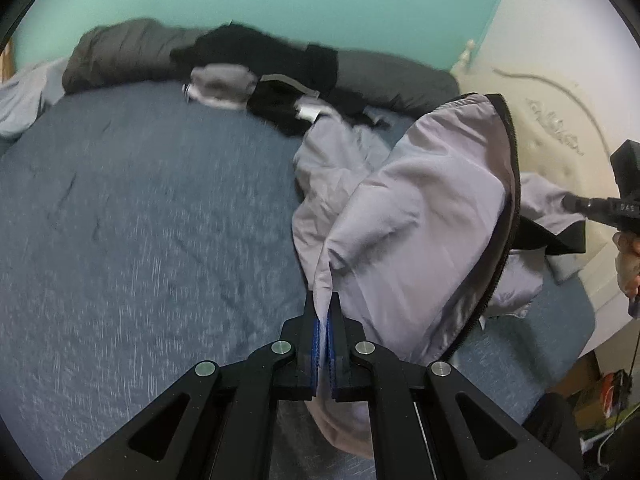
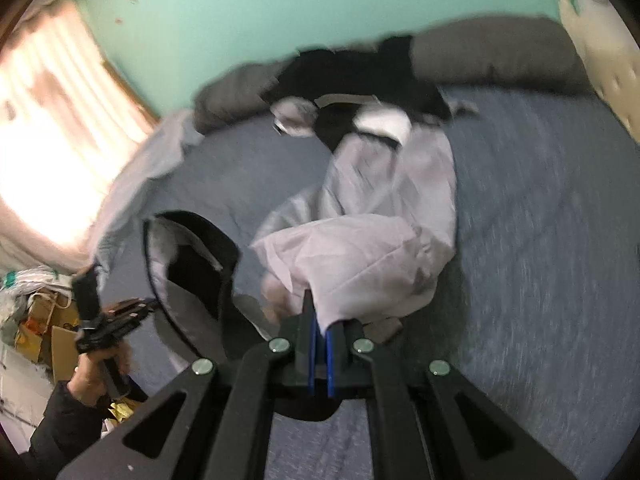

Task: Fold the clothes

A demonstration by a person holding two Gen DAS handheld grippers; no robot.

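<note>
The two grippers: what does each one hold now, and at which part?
Both pinch the light grey jacket: the left gripper on an edge of its lining, the right gripper on another fabric edge.

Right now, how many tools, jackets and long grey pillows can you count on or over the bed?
Tools: 2, left tool and right tool, each shut on the jacket.
Light grey jacket: 1.
Long grey pillows: 2.
Total: 5.
</note>
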